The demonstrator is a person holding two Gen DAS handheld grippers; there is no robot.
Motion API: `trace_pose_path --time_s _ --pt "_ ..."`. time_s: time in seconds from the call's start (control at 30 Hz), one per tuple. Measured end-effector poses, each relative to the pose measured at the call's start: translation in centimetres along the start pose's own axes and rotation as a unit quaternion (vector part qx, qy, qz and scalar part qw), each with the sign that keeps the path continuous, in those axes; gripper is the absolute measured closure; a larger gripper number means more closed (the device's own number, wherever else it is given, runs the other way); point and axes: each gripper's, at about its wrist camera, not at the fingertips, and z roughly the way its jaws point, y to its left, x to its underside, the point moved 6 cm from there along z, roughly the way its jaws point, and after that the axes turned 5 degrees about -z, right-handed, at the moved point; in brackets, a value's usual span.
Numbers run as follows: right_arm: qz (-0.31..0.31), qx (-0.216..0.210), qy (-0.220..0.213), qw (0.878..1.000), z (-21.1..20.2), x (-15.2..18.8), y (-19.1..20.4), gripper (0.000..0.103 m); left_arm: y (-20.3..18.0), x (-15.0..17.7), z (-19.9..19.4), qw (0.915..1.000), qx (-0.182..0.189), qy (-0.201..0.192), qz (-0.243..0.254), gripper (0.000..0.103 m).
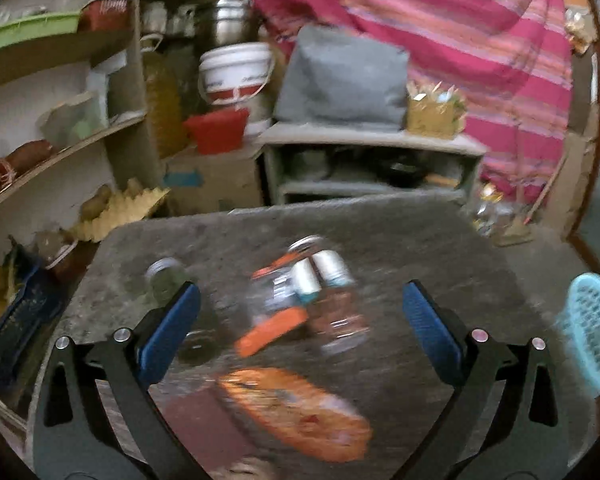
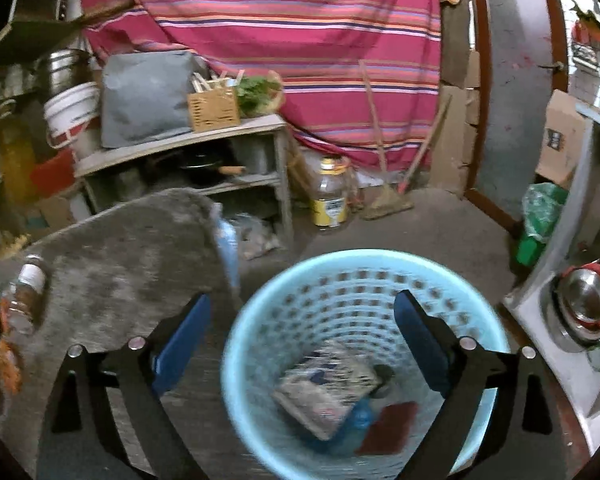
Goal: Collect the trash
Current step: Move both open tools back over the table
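Note:
My left gripper (image 1: 300,312) is open above a grey stone table (image 1: 420,248), with nothing between its blue pads. Under it lie a clear plastic bottle (image 1: 340,312), an orange wrapper strip (image 1: 270,330) and a large orange snack bag (image 1: 300,412); a small lidded jar (image 1: 164,278) stands by the left pad. My right gripper (image 2: 302,332) is open over a light blue plastic basket (image 2: 260,320) on the floor. Inside the basket lie a crumpled printed packet (image 2: 328,388), a red piece (image 2: 392,424) and a blue scrap (image 2: 360,416). The basket's rim (image 1: 588,320) shows at the right edge of the left wrist view.
A low grey shelf unit (image 1: 372,148) with a grey cushion (image 1: 344,80) stands behind the table, before a pink striped cloth (image 2: 300,40). Cluttered shelves (image 1: 52,136) are at left. A large jar (image 2: 330,196) and a broom (image 2: 388,200) are on the floor; a steel pot (image 2: 584,304) sits at right.

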Motion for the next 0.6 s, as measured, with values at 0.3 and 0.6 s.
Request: trace_pose_path --time_s 0.3,0.6 --pt "-0.052 -0.047 0.020 0.997 2.1 0.4 9.0 0.011 3.2 3.2 6.7 0.9973 -0.007 0.072 -0.011 0.008" --pt "-0.100 -0.055 0.036 0.993 3.0 1.1 13.1 0.011 2.6 3.9 10.8 0.9895 0.020 0.143 -0.005 0.026"
